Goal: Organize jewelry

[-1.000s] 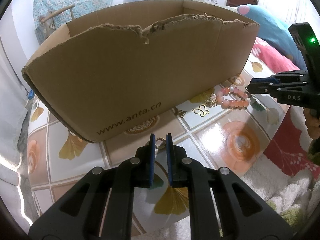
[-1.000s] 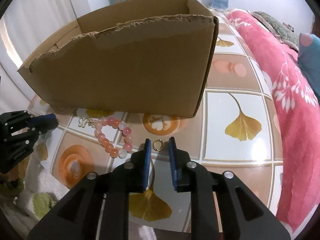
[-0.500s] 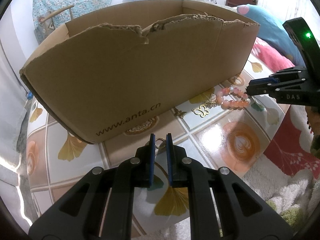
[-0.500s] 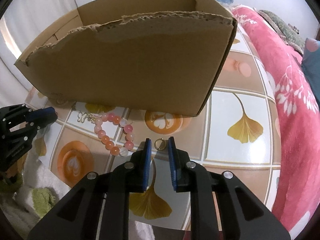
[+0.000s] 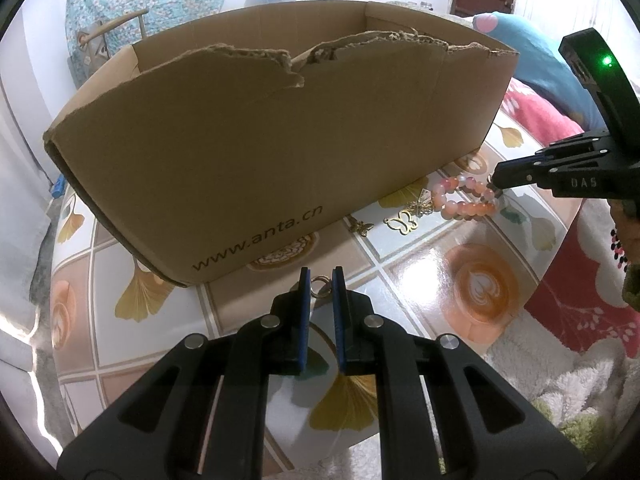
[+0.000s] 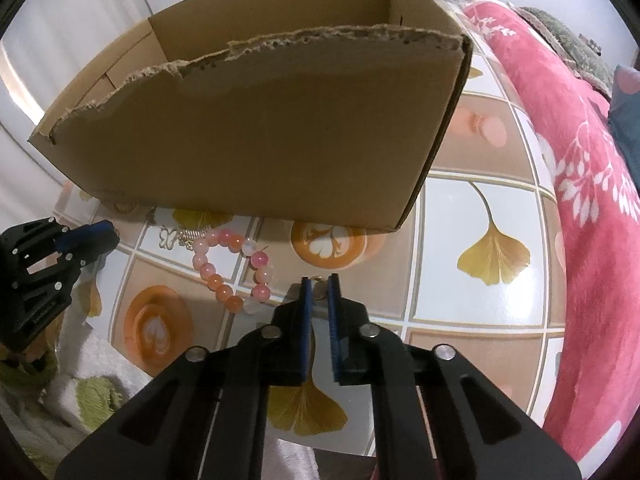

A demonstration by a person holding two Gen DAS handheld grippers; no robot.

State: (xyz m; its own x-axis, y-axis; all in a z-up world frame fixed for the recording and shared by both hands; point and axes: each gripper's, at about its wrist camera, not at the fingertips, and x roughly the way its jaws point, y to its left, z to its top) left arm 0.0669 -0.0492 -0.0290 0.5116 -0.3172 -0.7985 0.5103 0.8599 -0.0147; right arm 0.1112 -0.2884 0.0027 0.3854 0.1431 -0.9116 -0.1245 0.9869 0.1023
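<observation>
The right gripper (image 6: 318,280) has neared the glossy round-beaded bracelet (image 6: 230,268) (pink).

The cardboard box (image 5: 248,152) reads "www.anta.cn"; the right claw (image 5: 494,182) is marked "DAS".

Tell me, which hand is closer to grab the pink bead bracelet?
Right. The right gripper sits beside the bead bracelet; the left gripper is farther away, by the cardboard box. But each pinches a gold ring.

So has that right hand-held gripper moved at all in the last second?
Yes. The right hand-held gripper has moved forward, toward the cardboard box and alongside the pink bead bracelet.
</observation>
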